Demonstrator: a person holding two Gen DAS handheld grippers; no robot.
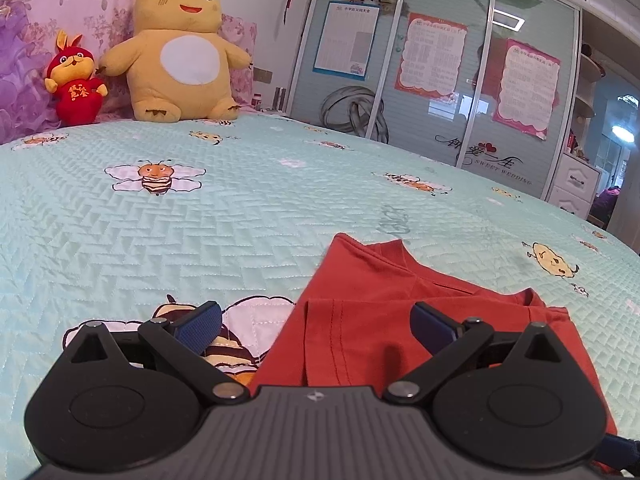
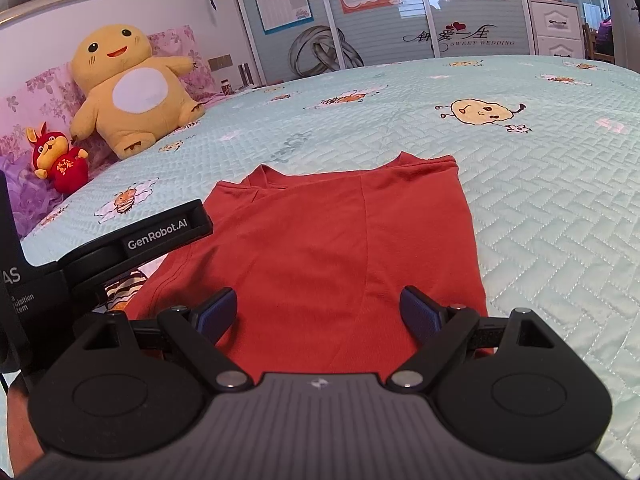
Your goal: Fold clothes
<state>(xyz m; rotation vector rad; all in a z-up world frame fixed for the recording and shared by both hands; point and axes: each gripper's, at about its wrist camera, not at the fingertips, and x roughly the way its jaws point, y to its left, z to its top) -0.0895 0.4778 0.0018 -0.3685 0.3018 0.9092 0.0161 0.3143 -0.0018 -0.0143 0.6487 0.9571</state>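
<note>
A rust-red shirt (image 2: 320,240) lies flat on the bed, sides folded inward into a long strip, neckline at the far end. My right gripper (image 2: 318,316) is open just above its near hem, blue pads spread wide with nothing between them. In the left wrist view the same red shirt (image 1: 360,320) lies under the right half of the frame. My left gripper (image 1: 316,320) is open over the shirt's left edge, one pad above the bee print, the other above the cloth. The left gripper's black body (image 2: 132,244) shows at the left of the right wrist view.
The bed has a light green quilted cover (image 1: 240,208) with bee prints. A big yellow plush (image 1: 176,48) and a small red plush (image 1: 74,80) sit at the headboard. A wardrobe with posters (image 1: 440,60) stands behind the bed.
</note>
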